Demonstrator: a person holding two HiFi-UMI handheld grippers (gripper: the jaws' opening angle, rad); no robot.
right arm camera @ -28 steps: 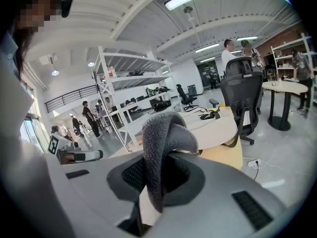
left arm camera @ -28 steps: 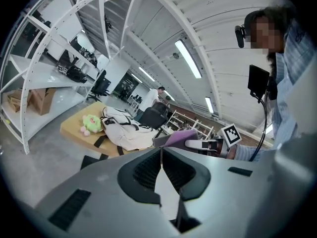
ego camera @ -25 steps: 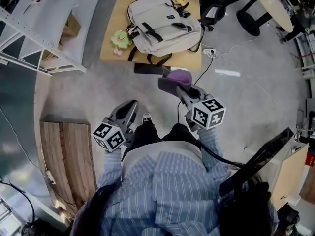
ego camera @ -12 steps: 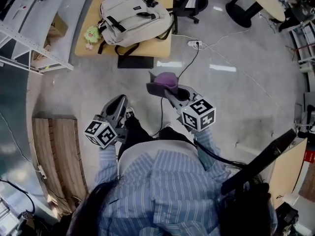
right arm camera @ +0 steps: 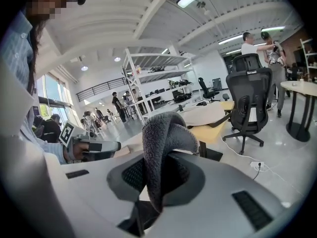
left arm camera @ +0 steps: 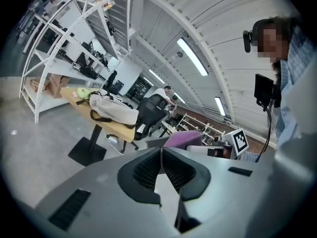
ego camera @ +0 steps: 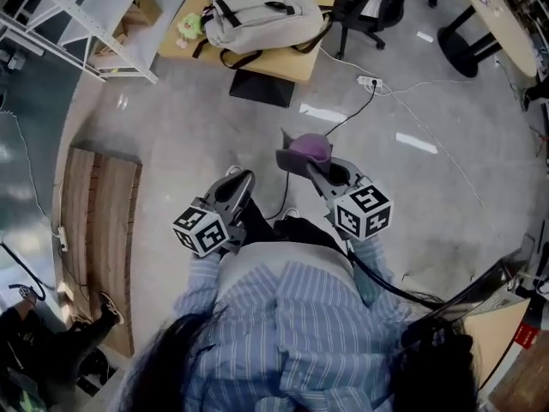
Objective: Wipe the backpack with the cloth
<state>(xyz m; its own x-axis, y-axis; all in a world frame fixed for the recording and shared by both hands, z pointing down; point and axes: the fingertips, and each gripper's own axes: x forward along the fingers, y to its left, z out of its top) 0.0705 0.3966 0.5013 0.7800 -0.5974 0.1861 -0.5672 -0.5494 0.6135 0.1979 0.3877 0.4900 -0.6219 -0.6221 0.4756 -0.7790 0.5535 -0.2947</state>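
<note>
Right gripper view, right tongs (right arm camera: pixel 159 168) clenched on fuzzy looped cloth (right arm camera: pixel 166 130), left tongs (left arm camera: pixel 161 157) closed.

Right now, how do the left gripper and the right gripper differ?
The left gripper has its jaws together on nothing; the right gripper has its jaws shut on the purple cloth. The right gripper is held a little farther forward than the left gripper. Both are well short of the backpack on the table.
</note>
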